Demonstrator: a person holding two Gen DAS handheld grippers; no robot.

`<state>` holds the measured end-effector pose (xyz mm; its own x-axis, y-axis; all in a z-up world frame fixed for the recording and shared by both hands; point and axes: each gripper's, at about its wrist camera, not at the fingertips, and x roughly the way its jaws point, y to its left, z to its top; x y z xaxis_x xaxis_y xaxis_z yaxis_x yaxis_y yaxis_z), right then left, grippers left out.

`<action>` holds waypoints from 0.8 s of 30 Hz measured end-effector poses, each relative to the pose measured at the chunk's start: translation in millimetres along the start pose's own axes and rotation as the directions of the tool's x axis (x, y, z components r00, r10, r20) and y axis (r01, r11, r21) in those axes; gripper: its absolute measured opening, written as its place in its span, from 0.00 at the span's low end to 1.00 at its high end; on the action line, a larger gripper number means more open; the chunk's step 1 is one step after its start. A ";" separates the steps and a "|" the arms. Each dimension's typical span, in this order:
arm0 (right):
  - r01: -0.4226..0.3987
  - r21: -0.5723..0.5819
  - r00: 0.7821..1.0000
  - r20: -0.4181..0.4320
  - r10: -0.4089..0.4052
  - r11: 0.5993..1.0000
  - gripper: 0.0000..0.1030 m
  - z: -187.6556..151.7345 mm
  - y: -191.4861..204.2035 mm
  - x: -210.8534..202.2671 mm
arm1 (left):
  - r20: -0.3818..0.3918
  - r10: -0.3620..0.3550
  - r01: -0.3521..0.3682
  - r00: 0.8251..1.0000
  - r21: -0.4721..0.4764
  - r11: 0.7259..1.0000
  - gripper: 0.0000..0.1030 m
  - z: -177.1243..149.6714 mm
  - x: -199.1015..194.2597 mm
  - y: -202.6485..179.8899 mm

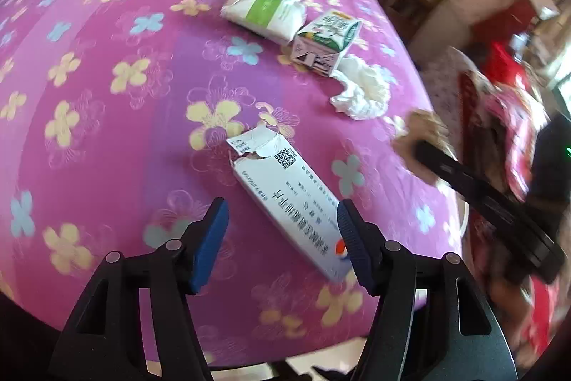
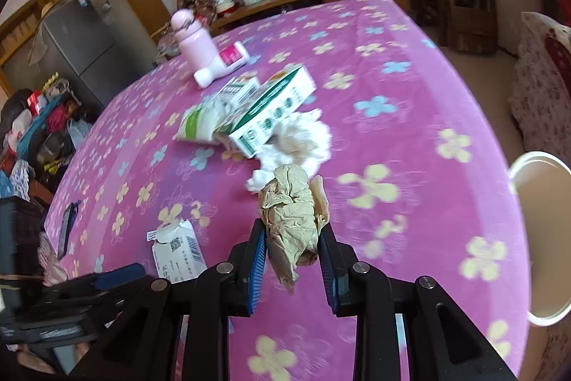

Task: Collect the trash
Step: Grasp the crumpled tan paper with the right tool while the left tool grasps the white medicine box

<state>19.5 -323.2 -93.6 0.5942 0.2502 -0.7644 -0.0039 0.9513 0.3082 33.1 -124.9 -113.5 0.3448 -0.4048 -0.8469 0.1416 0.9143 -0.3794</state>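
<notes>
Beige crumpled paper wad (image 2: 291,220), seemingly tissue, pinched in right hand-held gripper (image 2: 292,238).

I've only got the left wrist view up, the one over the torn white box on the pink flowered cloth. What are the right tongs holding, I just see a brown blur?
Observer: The right tongs are shut on a crumpled beige paper wad, lifted above the flowered tablecloth.
Operator: Is there a bin anywhere?
Observer: Yes, a white round open container sits past the table's right edge in the right wrist view.
Operator: That pink thing at my top edge?
Observer: It is a pink bottle standing upright, with a white bottle with a magenta label lying against its base.
</notes>
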 end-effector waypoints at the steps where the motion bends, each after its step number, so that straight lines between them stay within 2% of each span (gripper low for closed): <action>1: 0.000 0.008 1.000 0.006 0.000 1.000 0.26 -1.1 -5.7 -6.4 | 0.002 0.022 -0.022 1.000 -0.010 1.000 0.61 0.2 5.9 -4.5; 4: -0.007 0.016 1.000 0.017 0.007 1.000 0.26 -4.9 -13.6 -17.0 | 0.018 0.077 -0.076 0.997 -0.044 0.996 0.64 1.6 18.0 -12.6; 5: -0.010 0.018 1.000 0.022 0.010 1.000 0.26 -6.6 -16.2 -20.7 | 0.040 0.089 -0.087 0.995 -0.044 0.995 0.65 1.9 19.3 -16.8; 7: -0.015 0.022 1.000 0.024 0.015 1.000 0.26 -8.9 -19.2 -23.7 | 0.032 0.101 -0.101 0.994 -0.028 0.995 0.68 3.6 27.8 -26.7; 11: -0.019 0.033 1.000 0.024 0.018 0.999 0.26 -12.0 -24.9 -26.3 | 0.038 0.165 -0.167 0.986 0.067 0.984 0.70 1.9 39.1 -46.1; 14: -0.024 0.039 0.999 0.027 0.023 0.999 0.26 -15.5 -28.2 -29.3 | 0.042 0.194 -0.199 0.980 0.200 0.960 0.69 -5.3 43.7 -54.7; 16: -0.019 0.046 1.000 0.026 0.018 0.999 0.26 -17.9 -29.6 -29.9 | 0.039 0.172 -0.176 0.984 0.236 0.956 0.60 -9.6 41.2 -52.7; 19: -0.022 0.055 0.999 0.026 0.020 0.998 0.26 -20.9 -28.8 -30.5 | 0.016 0.141 -0.141 0.990 0.231 0.963 0.47 -9.5 34.6 -43.8; 24: -0.022 0.045 0.999 0.037 0.021 0.999 0.26 -21.8 -24.8 -36.0 | 0.042 0.112 -0.119 0.993 0.250 0.961 0.44 -4.3 19.8 -49.7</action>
<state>-19.3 -351.9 -86.1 0.6237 0.2629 -0.7361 0.0187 0.9364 0.3503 28.9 -178.4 -112.9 0.3970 -0.2994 -0.8676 0.3276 0.9293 -0.1708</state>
